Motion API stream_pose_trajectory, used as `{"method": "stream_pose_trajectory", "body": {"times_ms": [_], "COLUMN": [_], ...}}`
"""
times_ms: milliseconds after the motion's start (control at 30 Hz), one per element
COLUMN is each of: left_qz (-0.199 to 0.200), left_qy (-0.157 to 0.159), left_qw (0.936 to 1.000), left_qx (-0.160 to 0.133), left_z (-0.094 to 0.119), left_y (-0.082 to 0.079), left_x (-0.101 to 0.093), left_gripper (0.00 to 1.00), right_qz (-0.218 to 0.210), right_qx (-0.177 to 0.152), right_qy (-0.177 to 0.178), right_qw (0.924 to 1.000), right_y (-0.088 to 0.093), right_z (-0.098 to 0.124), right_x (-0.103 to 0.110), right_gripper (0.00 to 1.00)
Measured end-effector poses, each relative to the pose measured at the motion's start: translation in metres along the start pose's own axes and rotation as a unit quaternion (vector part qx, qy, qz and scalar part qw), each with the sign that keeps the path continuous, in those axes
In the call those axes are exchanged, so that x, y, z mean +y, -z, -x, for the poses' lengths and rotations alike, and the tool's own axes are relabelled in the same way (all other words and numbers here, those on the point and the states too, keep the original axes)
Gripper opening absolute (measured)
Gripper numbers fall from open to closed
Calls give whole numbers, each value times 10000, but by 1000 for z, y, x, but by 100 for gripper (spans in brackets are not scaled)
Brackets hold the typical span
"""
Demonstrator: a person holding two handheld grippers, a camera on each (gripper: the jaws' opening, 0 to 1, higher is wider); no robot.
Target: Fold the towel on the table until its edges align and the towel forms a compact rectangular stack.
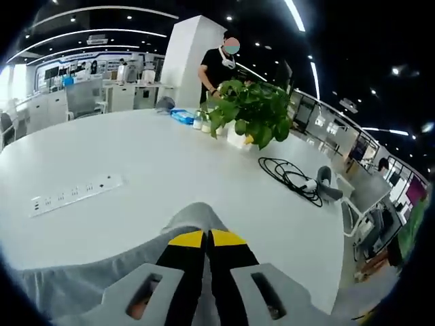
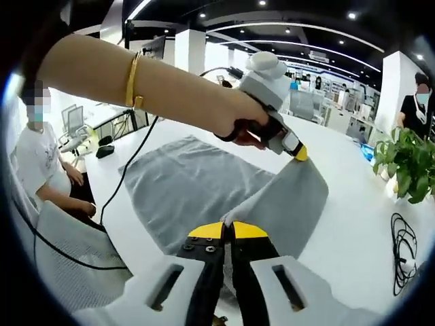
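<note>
On the white table (image 2: 353, 204) we find the grey towel (image 2: 183, 187) partly folded; the left gripper (image 2: 299, 153) and right gripper (image 2: 228, 227) each clamp a lifted edge.

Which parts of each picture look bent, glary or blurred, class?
Left gripper view: the table edge curves with the fisheye, and the ceiling lights streak brightly. Right gripper view: the person's arm looms large and soft up close, while the towel is evenly lit, with faint shadow under its lifted fold.
</note>
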State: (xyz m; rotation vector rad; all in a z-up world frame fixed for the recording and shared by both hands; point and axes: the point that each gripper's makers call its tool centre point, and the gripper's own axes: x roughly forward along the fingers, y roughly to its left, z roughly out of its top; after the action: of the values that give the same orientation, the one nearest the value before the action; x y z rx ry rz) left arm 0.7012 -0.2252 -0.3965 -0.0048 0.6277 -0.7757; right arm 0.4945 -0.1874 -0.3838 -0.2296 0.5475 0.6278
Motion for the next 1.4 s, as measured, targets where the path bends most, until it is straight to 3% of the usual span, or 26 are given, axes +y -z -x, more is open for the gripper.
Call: {"method": "stream_pose_trajectory", "body": {"times_ms": [833,1067,1400], "left_qz": [1,137,5], "left_qy": [-265,-349,-422], "left_qw": [9993,9985,9980], "left_qx": [-248,-387,-463], "left_z": [80,102,123], "left_y": [1,1,1], "left_x": [82,103,131], "left_gripper": [1,1,1], "right_qz": [443,184,338], "right_qx": [-228,-360,-434], "right_qy": [-746,-1054,-1331], "right_qw": [9960,9936,9896], "right_y": [-52,-70,-88], "right_z": [-44,-54,-70], "right_x": [76,97,128], "right_gripper": [0,0,0]}}
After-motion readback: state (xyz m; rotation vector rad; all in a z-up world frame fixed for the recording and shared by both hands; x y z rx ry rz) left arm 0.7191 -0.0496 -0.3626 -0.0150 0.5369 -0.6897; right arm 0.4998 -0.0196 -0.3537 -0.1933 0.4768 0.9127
